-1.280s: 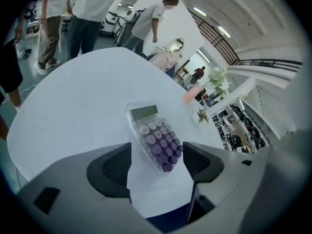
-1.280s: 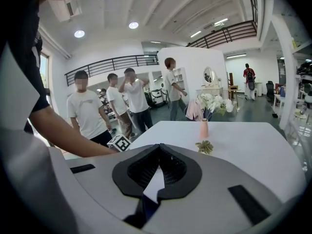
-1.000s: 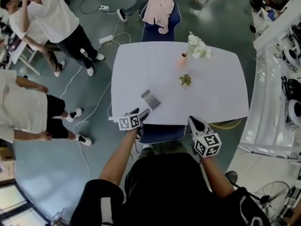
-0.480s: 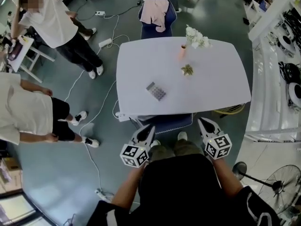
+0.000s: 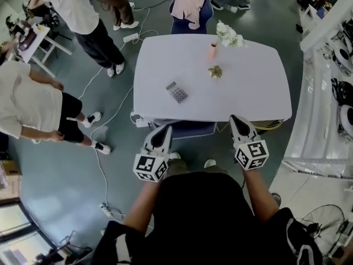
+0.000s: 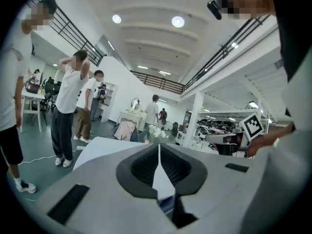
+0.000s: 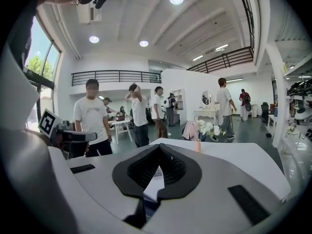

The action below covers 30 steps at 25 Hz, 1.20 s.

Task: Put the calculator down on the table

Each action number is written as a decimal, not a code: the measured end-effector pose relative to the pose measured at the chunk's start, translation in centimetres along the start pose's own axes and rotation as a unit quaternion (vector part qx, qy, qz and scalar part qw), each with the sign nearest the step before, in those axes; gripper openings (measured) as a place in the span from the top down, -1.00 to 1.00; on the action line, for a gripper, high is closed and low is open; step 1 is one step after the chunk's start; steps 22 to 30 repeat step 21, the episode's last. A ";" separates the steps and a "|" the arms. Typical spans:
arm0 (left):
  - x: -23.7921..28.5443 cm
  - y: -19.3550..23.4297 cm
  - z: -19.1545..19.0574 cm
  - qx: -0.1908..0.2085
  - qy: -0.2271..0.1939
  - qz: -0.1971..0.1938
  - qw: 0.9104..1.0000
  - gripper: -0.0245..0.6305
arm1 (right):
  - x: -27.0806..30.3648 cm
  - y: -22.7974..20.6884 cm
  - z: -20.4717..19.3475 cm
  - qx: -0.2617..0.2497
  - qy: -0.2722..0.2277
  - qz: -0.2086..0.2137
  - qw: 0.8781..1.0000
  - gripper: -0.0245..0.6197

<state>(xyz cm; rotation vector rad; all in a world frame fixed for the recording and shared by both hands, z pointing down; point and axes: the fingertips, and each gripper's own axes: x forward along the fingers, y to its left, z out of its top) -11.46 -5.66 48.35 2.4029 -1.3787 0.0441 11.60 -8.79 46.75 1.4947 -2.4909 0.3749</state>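
Observation:
The grey calculator [image 5: 176,91] lies flat on the white table [image 5: 248,95], left of its middle, with nothing touching it. My left gripper [image 5: 164,129] hangs in front of the table's near edge, well short of the calculator, its jaws shut and empty. My right gripper [image 5: 238,120] hovers level with it at the near right edge, also shut on nothing. In the left gripper view the left gripper [image 6: 159,151] shows its jaws meeting in a thin line, with the table [image 6: 100,149] ahead. In the right gripper view the right gripper [image 7: 159,149] has its tips together.
A pink vase [image 5: 213,51], white flowers [image 5: 227,34] and a small plant [image 5: 215,71] stand on the far half of the table. A chair with a pink garment [image 5: 190,9] is behind it, a blue chair [image 5: 187,129] at the near edge. People [image 5: 33,106] stand left; cables [image 5: 105,131] cross the floor.
My left gripper drew back from beside the calculator, rose and shut its jaws. My right gripper also pulled back and up. The calculator stays on the table.

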 end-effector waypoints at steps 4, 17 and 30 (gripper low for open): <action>1.2 -2.3 1.1 0.010 -0.018 0.026 0.999 0.88 | -1.0 -2.0 0.7 -0.011 -0.019 0.021 1.000 0.93; 3.8 -9.0 0.8 0.025 -0.040 0.079 0.996 0.88 | -3.3 -7.9 0.0 -0.013 -0.034 0.062 0.997 0.93; 4.2 -10.0 0.5 0.025 -0.032 0.087 0.995 0.88 | -3.7 -9.1 0.1 -0.009 -0.036 0.067 0.997 0.93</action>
